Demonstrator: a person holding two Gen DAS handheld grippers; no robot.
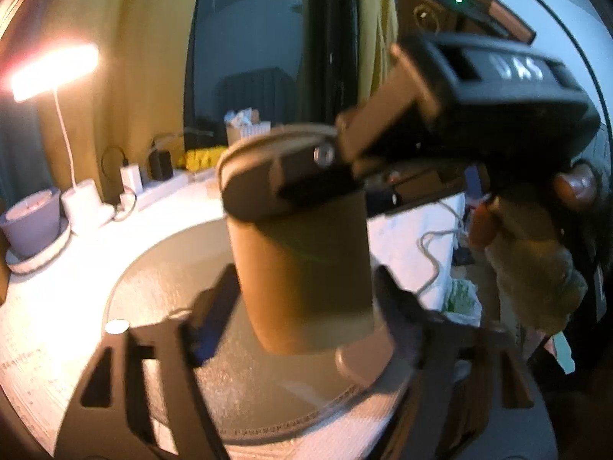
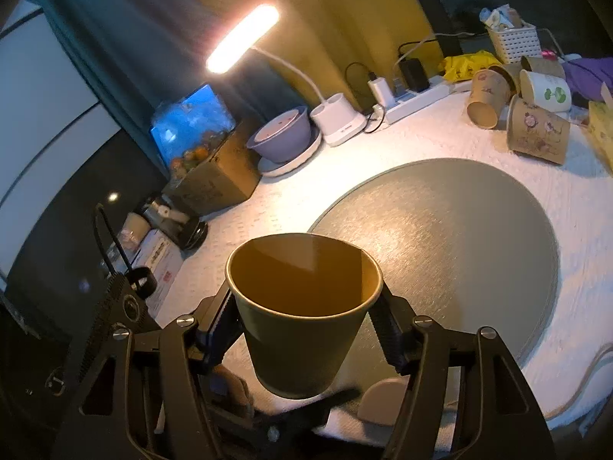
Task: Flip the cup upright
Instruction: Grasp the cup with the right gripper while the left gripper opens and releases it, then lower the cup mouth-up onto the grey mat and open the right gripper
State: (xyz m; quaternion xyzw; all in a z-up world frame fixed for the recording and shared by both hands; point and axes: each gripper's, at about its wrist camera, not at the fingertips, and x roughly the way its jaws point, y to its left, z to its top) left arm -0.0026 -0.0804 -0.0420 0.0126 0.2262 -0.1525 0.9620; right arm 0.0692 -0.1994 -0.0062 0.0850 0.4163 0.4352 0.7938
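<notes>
- right gripper (image 2: 306, 329) pinching the paper cup (image 2: 302, 306), fingers (image 2: 387, 333) pressing on both sides of the cup wall just under the rim
- cup sitting mouth-up in the right wrist view, brown inside showing, held in the air above the table (image 2: 479, 130), tilting slightly
- left wrist view showing the same cup (image 1: 302, 264) between the left gripper (image 1: 302, 303) fingers (image 1: 214, 314), fingers spread wide on either side; contact with the cup wall hard to tell, frame blurred
- right gripper (image 1: 314, 176) in that view clamping the top of the cup from the right, person's hand (image 1: 536, 253) gripping its handle
- round grey mat (image 2: 459, 237) lying on the white table cloth below and beyond the cup
- lit desk lamp (image 2: 245, 38) standing at the back of the table, purple bowl (image 2: 281, 134) on a plate just beside its base
- group of other paper cups (image 2: 532, 130) lying on their sides at the far right of the table, white basket (image 2: 513, 42) behind them
- power strip (image 2: 413, 99) with chargers near the lamp base
</notes>
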